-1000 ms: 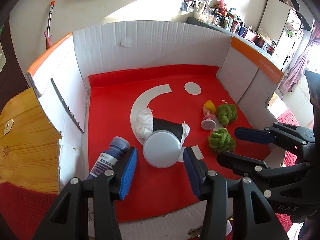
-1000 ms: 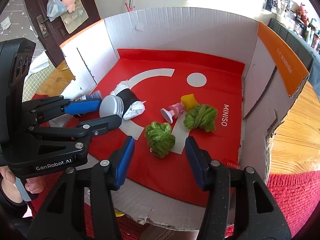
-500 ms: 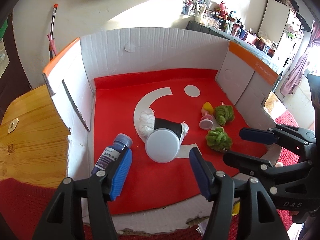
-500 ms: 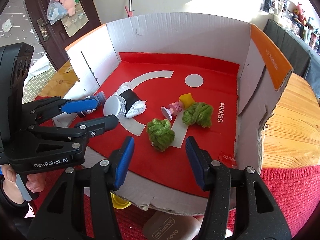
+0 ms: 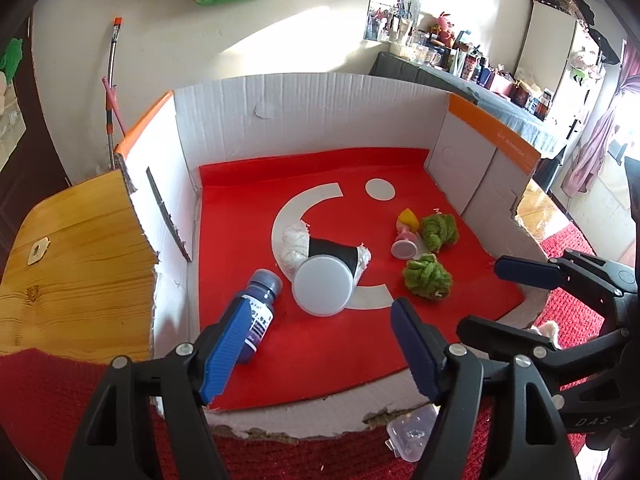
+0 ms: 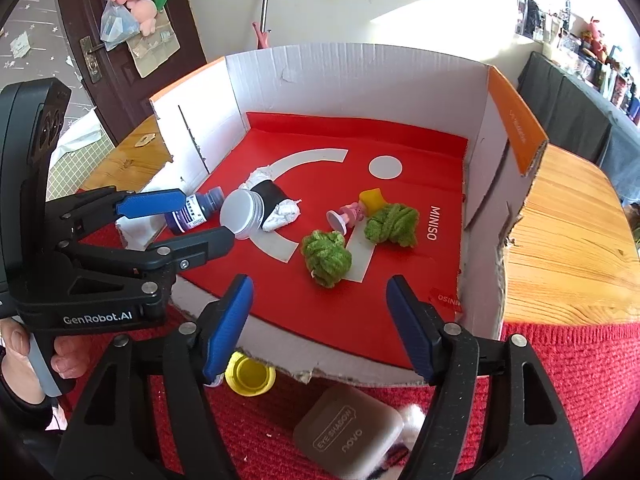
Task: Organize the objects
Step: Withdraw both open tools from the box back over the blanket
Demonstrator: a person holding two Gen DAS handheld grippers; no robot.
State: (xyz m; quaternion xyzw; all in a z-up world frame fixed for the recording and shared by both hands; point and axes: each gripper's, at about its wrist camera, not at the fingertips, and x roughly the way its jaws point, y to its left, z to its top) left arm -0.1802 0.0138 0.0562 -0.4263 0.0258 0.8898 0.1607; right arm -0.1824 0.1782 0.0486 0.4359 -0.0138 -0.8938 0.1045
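An open cardboard box with a red floor holds a blue ink bottle, a white-lidded black jar lying on white tissue, two green yarn balls and a small pink and yellow toy. My left gripper hovers over the box's front edge, jaws opening, pads pressing on nothing. My right gripper hangs before the nearer yarn ball, jaws opening and empty. The right wrist view shows the left gripper above the bottle and jar.
On the red cloth outside the box's torn front edge lie a yellow cap, a grey eye-shadow case and a small clear plastic case. Wooden table shows on both sides. A hand holds the left gripper.
Both grippers have drawn back from the objects toward the box's front edge, and both pairs of jaws have spread wider. The objects in the box have not moved.
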